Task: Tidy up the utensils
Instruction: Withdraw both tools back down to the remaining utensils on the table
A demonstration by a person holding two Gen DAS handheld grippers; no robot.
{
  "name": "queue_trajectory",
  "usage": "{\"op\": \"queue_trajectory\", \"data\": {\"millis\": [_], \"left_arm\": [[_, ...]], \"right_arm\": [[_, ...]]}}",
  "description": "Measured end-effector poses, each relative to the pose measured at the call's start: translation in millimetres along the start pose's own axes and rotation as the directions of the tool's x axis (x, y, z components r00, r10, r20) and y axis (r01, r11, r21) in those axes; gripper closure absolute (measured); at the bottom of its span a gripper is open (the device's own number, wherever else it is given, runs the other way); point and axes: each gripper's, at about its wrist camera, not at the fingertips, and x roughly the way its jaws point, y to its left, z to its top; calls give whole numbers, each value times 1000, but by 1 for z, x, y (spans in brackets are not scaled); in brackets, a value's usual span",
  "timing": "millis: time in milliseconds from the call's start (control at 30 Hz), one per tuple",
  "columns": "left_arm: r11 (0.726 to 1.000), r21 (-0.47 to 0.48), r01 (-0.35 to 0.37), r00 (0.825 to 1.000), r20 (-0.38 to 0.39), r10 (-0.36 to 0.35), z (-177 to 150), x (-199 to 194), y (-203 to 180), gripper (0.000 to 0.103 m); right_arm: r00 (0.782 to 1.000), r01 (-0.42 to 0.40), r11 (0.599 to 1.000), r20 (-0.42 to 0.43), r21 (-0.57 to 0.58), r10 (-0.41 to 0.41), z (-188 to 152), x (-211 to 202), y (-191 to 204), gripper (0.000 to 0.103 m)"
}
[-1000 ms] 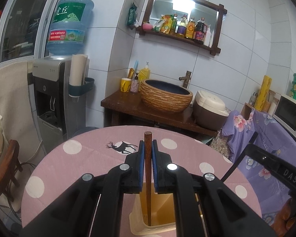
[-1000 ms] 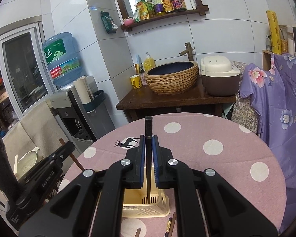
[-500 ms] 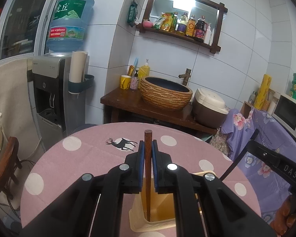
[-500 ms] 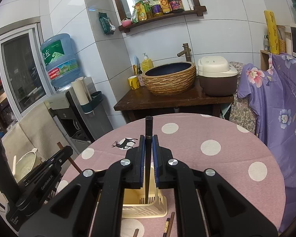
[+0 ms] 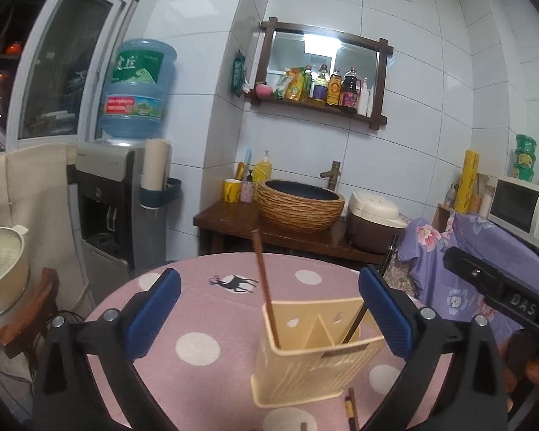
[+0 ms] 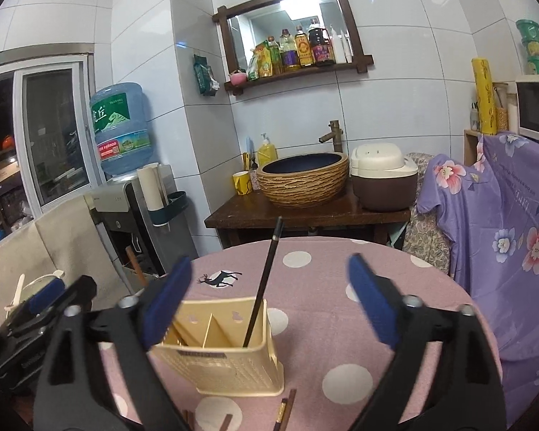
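Both grippers are spread wide, holding nothing. The left gripper (image 5: 269,312) has its blue pads (image 5: 152,310) well apart on either side of the cream utensil holder (image 5: 312,355). The right gripper (image 6: 269,305) is spread the same way around the same holder (image 6: 230,355).

The holder stands upright on the pink polka-dot round table (image 5: 204,309), near edge, with a divider splitting it into compartments. The brown chopstick (image 5: 266,287) stands in the left compartment, leaning slightly left, its top clear of the rim. The black chopstick (image 6: 264,283) stands in the right compartment, leaning right in the right wrist view; in the left wrist view it shows as a thin dark stick (image 5: 355,319) against the holder's right wall. Neither stick touches a pad.

More chopsticks lie flat on the table just near of the holder: one with a gold band (image 6: 283,409), other brown ends (image 6: 224,422) beside it, partly cut off by the frame.

Far side: wooden counter with woven basin (image 6: 303,179), rice cooker (image 6: 382,176), water dispenser (image 5: 115,194) far left.
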Motion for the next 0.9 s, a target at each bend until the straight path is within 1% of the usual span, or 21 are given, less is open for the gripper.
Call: {"op": "queue_trajectory", "data": {"millis": [133,167,200,300,333,400,467,533,600,667,767,833,900], "left_arm": [[999,49,-18,999,-49,20,-24,-9,2,5],[998,62,-20,997,-67,24,-31,-10,2,5],[997,75,-29,996,-83,35,-40,-12,2,5],[993,104,-65,993,-90,74,-61,-19,3,5],[991,117,-65,993,-90,76,-67,-22,3,5],[989,141,-49,992,-110,65,-79,-27,3,5],[990,138,-27,988,-147,48,-90,-30,5,5],[993,118,-9,985,-171,29,-98,-34,7,5],[995,101,-16,984,-176,34,-106,-38,9,5],[995,92,-28,984,-171,43,-111,-44,10,5],[992,113,-50,984,-164,68,-118,-53,9,5],[992,115,-45,983,-174,65,-123,-57,10,5],[994,95,-50,976,-206,69,-129,-57,15,5]], "right_arm": [[999,38,996,21,-82,-36,-27,-19,4,6],[999,33,995,15,-97,-32,-35,-23,4,6],[1000,23,993,-5,-112,-24,-42,-24,4,6],[993,-26,992,-120,-123,11,-66,-22,0,6],[988,-41,993,-151,-114,23,-74,-21,-2,6],[983,-32,994,-185,-104,12,-91,-23,-7,6],[978,-8,996,-206,-83,-10,-105,-26,-14,6],[971,3,999,-237,-47,-14,-118,-27,-21,6],[965,18,1000,-261,-9,-20,-131,-30,-28,6],[963,44,999,-266,-29,-51,-142,-34,-29,6],[960,75,994,-264,-75,-93,-155,-40,-29,6],[959,78,995,-267,-66,-93,-162,-46,-31,6],[955,92,995,-279,-44,-100,-169,-50,-36,6]]}}
